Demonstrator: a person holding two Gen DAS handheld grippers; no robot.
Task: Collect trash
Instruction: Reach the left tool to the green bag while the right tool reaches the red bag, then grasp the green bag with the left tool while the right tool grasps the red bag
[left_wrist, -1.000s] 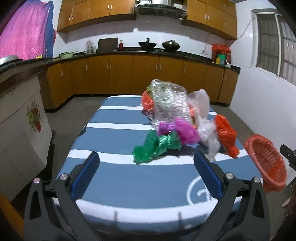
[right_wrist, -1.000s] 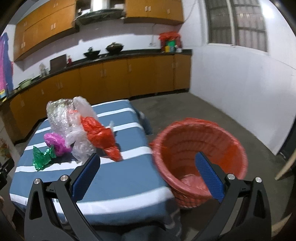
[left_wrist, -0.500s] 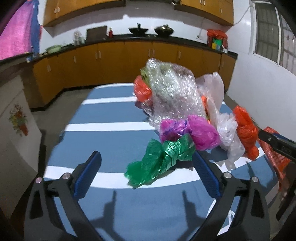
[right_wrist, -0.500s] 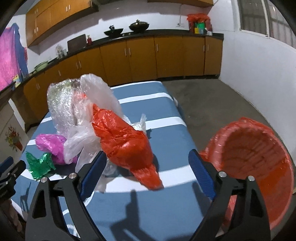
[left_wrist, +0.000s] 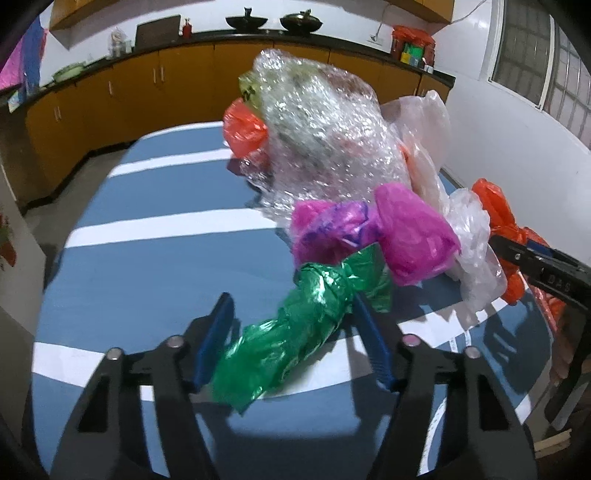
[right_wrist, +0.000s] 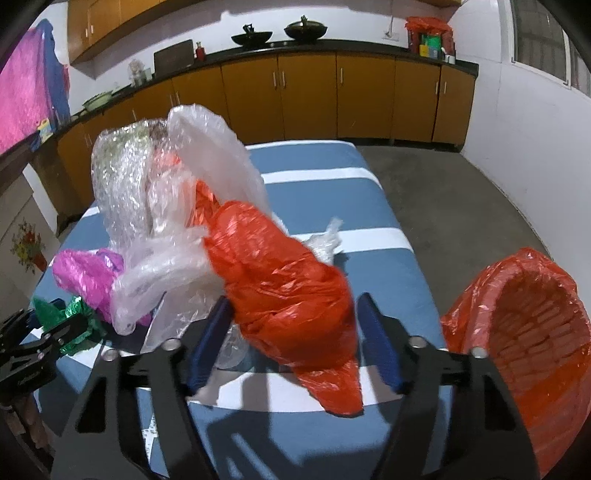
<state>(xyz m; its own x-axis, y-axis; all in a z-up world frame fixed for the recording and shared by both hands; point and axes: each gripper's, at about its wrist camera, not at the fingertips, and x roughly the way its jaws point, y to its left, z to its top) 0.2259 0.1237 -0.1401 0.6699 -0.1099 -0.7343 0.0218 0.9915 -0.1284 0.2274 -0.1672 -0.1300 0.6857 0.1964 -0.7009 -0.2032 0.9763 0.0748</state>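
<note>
Left gripper (left_wrist: 291, 339) has its blue pads on either side of the green foil wrapper (left_wrist: 295, 328), jaws partly closed around it, though I can't tell if they're actually pinching it yet. The right gripper (right_wrist: 295, 332) is the same story with the red plastic bag (right_wrist: 284, 284): fingers either side of the crumpled bag, close in, grip not clear. Both pieces sit at the near edge of the trash pile on the blue and white striped table (left_wrist: 147, 258). Right behind the green one is a magenta bag (left_wrist: 388, 236), then a big wad of bubble wrap (left_wrist: 325, 136) and a clear plastic bag (right_wrist: 218, 155) leaning on it. The red-lined basket (right_wrist: 528, 332) sits just off the table's right side, open toward the camera.
</note>
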